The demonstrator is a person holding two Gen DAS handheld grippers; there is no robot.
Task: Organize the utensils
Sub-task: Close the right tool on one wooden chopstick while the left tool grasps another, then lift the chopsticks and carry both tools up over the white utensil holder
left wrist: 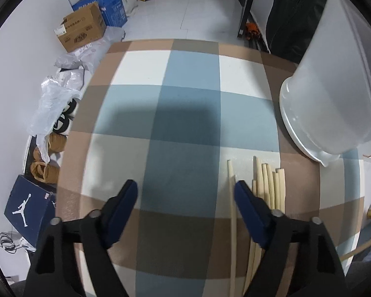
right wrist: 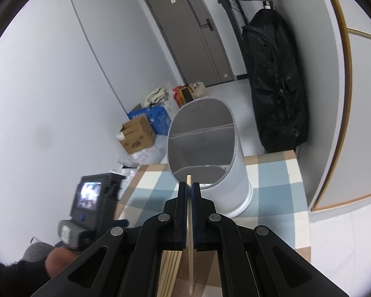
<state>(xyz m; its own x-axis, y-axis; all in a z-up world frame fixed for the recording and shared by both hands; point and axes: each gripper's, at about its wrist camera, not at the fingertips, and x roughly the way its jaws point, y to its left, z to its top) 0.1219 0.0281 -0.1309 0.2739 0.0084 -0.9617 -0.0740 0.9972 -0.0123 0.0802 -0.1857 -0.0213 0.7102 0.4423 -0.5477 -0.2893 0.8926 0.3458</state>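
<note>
Several pale chopsticks (left wrist: 267, 188) lie in a bundle on the checked tablecloth (left wrist: 180, 113), with one more (left wrist: 231, 198) lying a little apart to their left. My left gripper (left wrist: 185, 193) is open and empty above the cloth, its right finger (left wrist: 249, 212) over the bundle. A white utensil holder (left wrist: 334, 94) stands at the right. In the right wrist view my right gripper (right wrist: 190, 188) is shut on one chopstick (right wrist: 189, 180), whose tip points at the holder's divided opening (right wrist: 200, 143). More chopsticks (right wrist: 170, 269) lie below it.
The left gripper's body with its small screen (right wrist: 89, 198) shows at the left of the right wrist view. Cardboard boxes (left wrist: 84, 29), plastic bags (left wrist: 57, 99) and a shoe box (left wrist: 29, 210) lie on the floor left of the table. A black bag (right wrist: 274, 81) hangs behind it.
</note>
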